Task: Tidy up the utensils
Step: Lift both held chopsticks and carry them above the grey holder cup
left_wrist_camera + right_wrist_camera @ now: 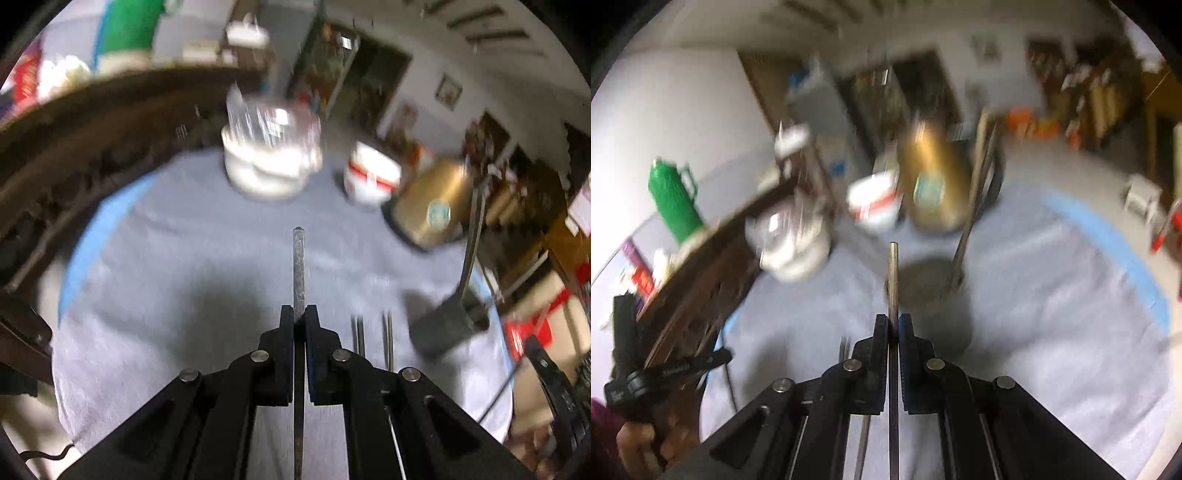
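Note:
My left gripper [299, 314] is shut on a flat dark metal utensil handle [298, 266] that sticks forward above the grey cloth. My right gripper [894, 321] is shut on a round steel utensil handle [893, 280]. A dark holder cup [448, 328] stands on the cloth at the right in the left wrist view, with a long utensil [472, 236] leaning in it. It also shows in the right wrist view [923, 288], just ahead of the right gripper, with a utensil [975, 206] in it. Two thin metal utensils [373, 339] lie on the cloth right of the left gripper.
A round table has a grey cloth [184, 258] with a blue border. At the back stand a white container with clear glassware [269, 158], a white and red cup [369, 177] and a gold canister [432, 199]. A dark wooden shelf [92, 140] runs along the left. Both views are blurred.

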